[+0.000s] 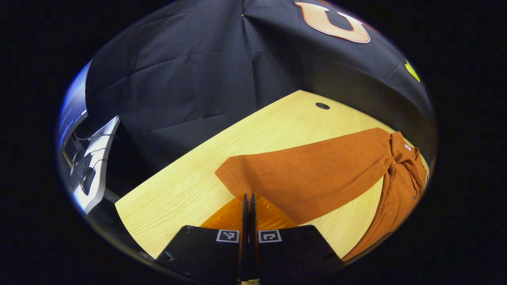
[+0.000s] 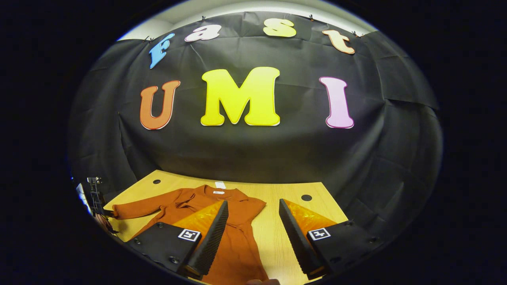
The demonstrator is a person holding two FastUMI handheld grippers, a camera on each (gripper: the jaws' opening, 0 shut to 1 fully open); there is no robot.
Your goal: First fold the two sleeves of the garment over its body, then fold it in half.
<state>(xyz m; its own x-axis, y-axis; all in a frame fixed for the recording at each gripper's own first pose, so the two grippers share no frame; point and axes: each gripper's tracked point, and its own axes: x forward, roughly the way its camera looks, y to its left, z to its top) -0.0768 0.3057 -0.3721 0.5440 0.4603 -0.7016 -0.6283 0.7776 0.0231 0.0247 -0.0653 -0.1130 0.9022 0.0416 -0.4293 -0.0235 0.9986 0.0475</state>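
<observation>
Left gripper [image 1: 248,202] closed at sleeve [image 1: 305,174], right gripper [image 2: 253,209] wide open

Light wood surface [image 1: 190,186] with a round cable hole [image 1: 322,105]; rust-orange garment [image 1: 317,174] lies flat, one sleeve spread out.

A rust-orange garment [image 1: 317,174] with a fine ribbed knit texture lies on a pale yellow wood-grain counter [image 1: 178,198]. A small white label [image 2: 217,192] sits at its collar, toward the counter's far edge. Two small dark round holes [image 2: 306,197] mark the counter near its far corners. The booth wall [image 2: 253,150] behind is black, creased cloth.
</observation>
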